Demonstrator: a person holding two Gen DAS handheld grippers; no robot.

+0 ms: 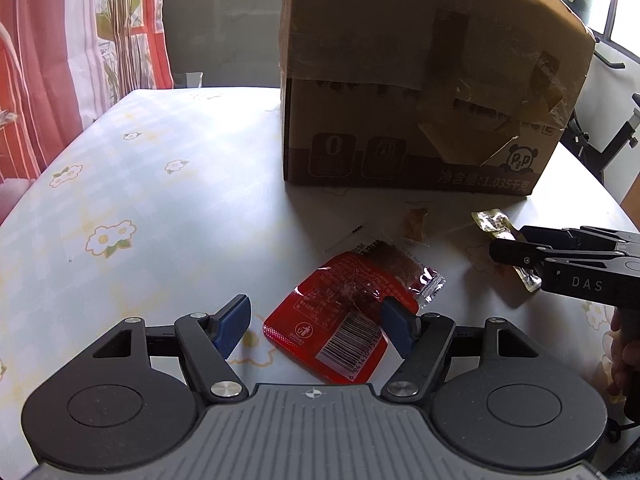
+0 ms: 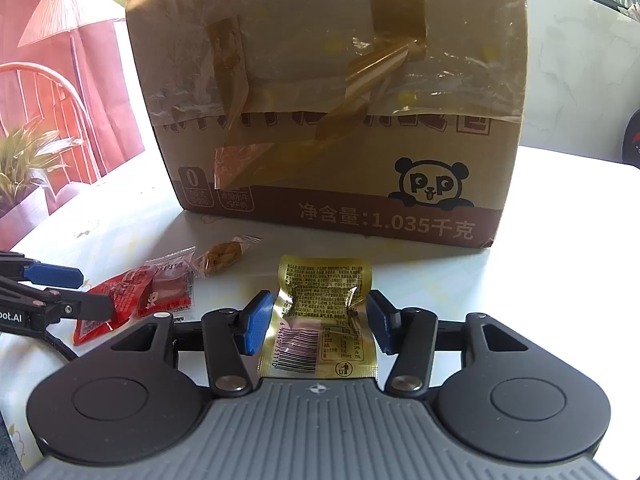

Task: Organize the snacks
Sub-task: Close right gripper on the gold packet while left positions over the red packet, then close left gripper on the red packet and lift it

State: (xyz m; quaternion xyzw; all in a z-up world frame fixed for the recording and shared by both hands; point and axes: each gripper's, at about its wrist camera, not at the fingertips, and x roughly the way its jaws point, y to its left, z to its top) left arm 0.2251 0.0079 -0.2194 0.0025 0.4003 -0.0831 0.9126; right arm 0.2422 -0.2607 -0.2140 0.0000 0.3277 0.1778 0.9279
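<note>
On the left, the left gripper (image 1: 316,322) hangs over the floral tablecloth (image 1: 132,208) with its blue pads spread. The red snack packet (image 1: 340,320) lies flat on the cloth between them, nearer the right pad, which overlaps its edge; whether that pad touches it I cannot tell, and the left pad stands clear. Just beyond the red packet lies a small clear packet of tan pieces (image 1: 416,220). Behind these stands a taped cardboard box (image 1: 420,80) with a panda print. Further right, the gold snack packet (image 2: 320,320) lies on the cloth in front of the box, between the fingers of the right gripper (image 2: 316,322). These pads stand partly spread along the packet's two side edges, just beside it; contact is not clear, and the packet lies flat, not lifted.
</note>
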